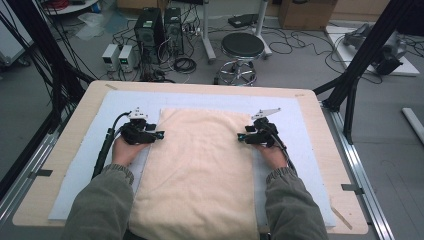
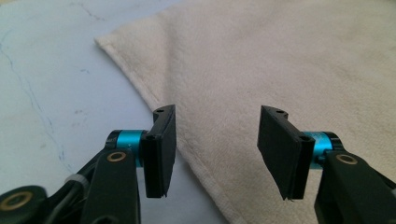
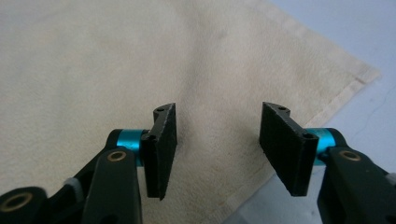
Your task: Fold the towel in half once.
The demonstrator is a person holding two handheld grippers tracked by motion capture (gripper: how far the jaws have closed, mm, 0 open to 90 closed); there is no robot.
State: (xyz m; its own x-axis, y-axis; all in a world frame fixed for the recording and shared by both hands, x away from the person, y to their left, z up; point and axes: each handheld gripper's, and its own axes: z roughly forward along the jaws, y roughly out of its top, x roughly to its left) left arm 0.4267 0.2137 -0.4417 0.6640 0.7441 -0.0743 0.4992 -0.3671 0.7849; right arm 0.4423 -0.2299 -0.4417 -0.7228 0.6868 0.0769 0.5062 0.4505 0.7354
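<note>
Tools astride towel edges

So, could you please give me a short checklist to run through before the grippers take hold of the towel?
1. Towel lies flat on the mat: ok.
2. Left gripper at the towel's left edge: ok, jaws apart and straddling the hem.
3. Right gripper at the towel's right edge: ok, jaws apart over the cloth near the hem.
4. Both grippers about level with each other across the towel: ok.
5. Nothing yet clamped between either pair of jaws: ok.
6. Jaw tips low enough to catch the cloth: cannot tell.
</note>
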